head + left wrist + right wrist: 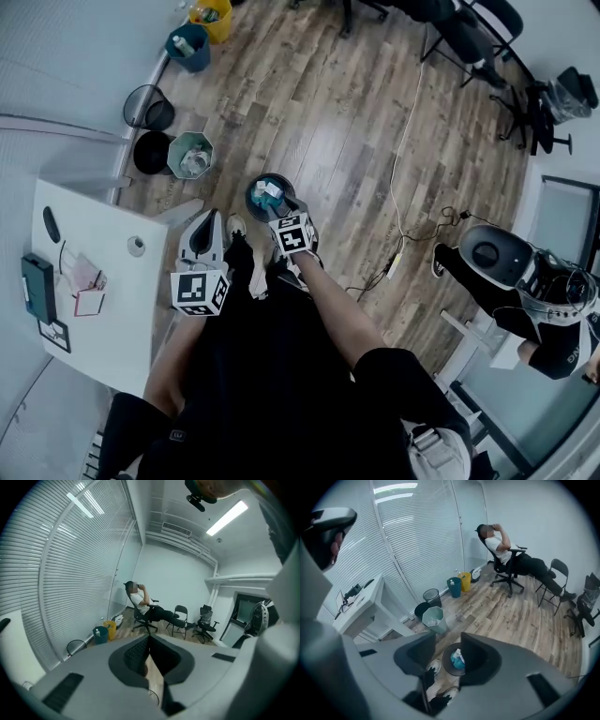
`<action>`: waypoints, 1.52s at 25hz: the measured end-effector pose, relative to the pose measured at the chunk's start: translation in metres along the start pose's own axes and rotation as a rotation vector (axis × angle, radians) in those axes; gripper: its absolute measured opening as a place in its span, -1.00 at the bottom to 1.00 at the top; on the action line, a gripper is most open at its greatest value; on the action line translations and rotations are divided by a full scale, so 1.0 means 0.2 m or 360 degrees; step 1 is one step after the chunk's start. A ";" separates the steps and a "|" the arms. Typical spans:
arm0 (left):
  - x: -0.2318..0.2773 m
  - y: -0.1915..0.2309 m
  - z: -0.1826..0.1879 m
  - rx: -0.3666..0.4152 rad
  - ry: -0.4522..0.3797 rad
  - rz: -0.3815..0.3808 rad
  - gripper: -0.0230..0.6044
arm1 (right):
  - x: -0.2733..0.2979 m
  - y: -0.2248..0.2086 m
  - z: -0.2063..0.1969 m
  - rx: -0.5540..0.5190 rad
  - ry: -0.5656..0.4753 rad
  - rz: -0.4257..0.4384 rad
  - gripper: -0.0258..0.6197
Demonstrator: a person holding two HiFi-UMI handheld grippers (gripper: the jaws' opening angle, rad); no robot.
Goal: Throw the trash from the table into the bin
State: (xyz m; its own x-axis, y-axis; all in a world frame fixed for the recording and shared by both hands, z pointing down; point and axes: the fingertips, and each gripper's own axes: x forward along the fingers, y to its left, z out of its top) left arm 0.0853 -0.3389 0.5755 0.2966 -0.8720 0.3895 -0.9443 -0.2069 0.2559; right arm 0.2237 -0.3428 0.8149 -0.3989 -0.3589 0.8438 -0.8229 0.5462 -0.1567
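Right hand-held gripper (448,635), jaws apart, over bin (444,662) w/ teal trash (456,662)

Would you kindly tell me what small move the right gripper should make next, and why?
Probably lift the right gripper away from the round dark bin and swing it toward the white table. Its jaws stand apart with nothing between them, teal and white trash already lies in the bin, and pinkish paper scraps lie on the table.
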 end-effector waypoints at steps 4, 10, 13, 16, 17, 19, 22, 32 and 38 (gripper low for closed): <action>-0.01 -0.04 0.05 0.0015 -0.0043 -0.0002 -0.91 | -0.11 0.00 0.06 -0.0025 -0.0085 -0.0045 -0.81; -0.10 -0.14 0.11 -0.0030 -0.0107 -0.0003 -0.91 | -0.31 0.02 0.10 -0.0041 -0.0218 -0.0034 -0.90; -0.15 -0.20 0.15 -0.0008 -0.0152 0.0008 -0.91 | -0.44 0.04 0.11 -0.0075 -0.0289 -0.0012 -0.90; -0.23 -0.26 0.19 0.0029 -0.0199 0.0029 -0.91 | -0.55 0.07 0.12 -0.0112 -0.0348 0.0002 -0.90; -0.26 -0.28 0.19 0.0031 -0.0212 0.0041 -0.91 | -0.58 0.08 0.12 -0.0124 -0.0373 0.0005 -0.90; -0.33 -0.31 0.18 0.0019 -0.0221 0.0070 -0.91 | -0.65 0.12 0.12 -0.0151 -0.0419 0.0024 -0.90; -0.43 -0.36 0.13 0.0013 -0.0210 0.0153 -0.91 | -0.73 0.15 0.09 -0.0231 -0.0458 0.0065 -0.90; -1.10 -0.17 -0.03 -0.0053 -0.0269 0.0696 -0.91 | -0.87 0.64 0.16 -0.0511 -0.0672 0.0465 -0.90; -1.46 0.00 0.02 -0.0124 -0.0422 0.0965 -0.91 | -1.10 1.21 0.24 -0.0740 -0.0792 0.0808 -0.90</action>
State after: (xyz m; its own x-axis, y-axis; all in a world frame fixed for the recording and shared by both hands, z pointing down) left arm -0.0021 -0.0858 0.4579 -0.3383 -0.9055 0.2562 -0.9168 0.3786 0.1273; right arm 0.0934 -0.1680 0.5679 -0.8958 -0.2179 0.3874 -0.2895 0.9474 -0.1364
